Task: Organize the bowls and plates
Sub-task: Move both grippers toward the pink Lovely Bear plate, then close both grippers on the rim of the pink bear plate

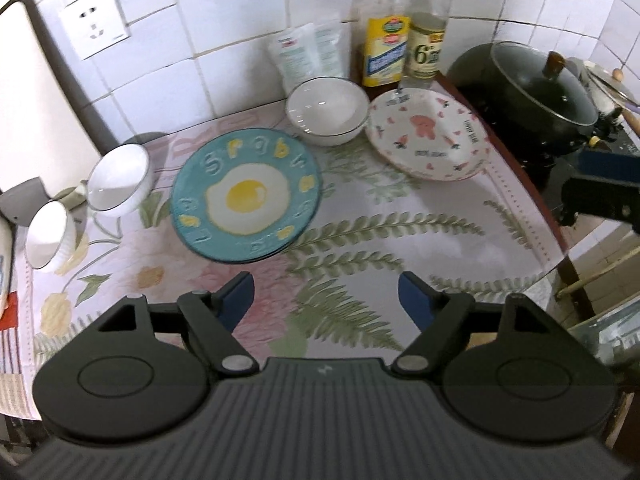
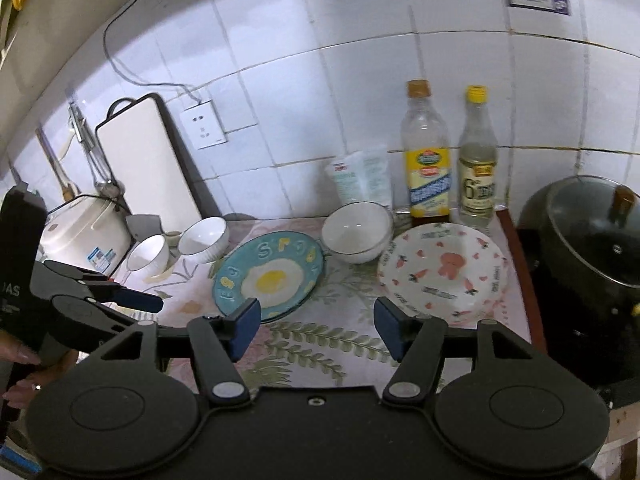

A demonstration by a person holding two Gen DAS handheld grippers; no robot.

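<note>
A blue plate with a fried-egg print lies mid-counter. A white plate with pink prints lies to its right. A white bowl stands upright behind and between them. Two white ribbed bowls lie tipped on their sides at the left, also in the right wrist view. My left gripper is open and empty, hovering in front of the blue plate. My right gripper is open and empty, above the counter between the two plates.
Two bottles and a packet stand against the tiled wall. A black lidded pot sits on the stove at right. A white cutting board and a rice cooker stand at left.
</note>
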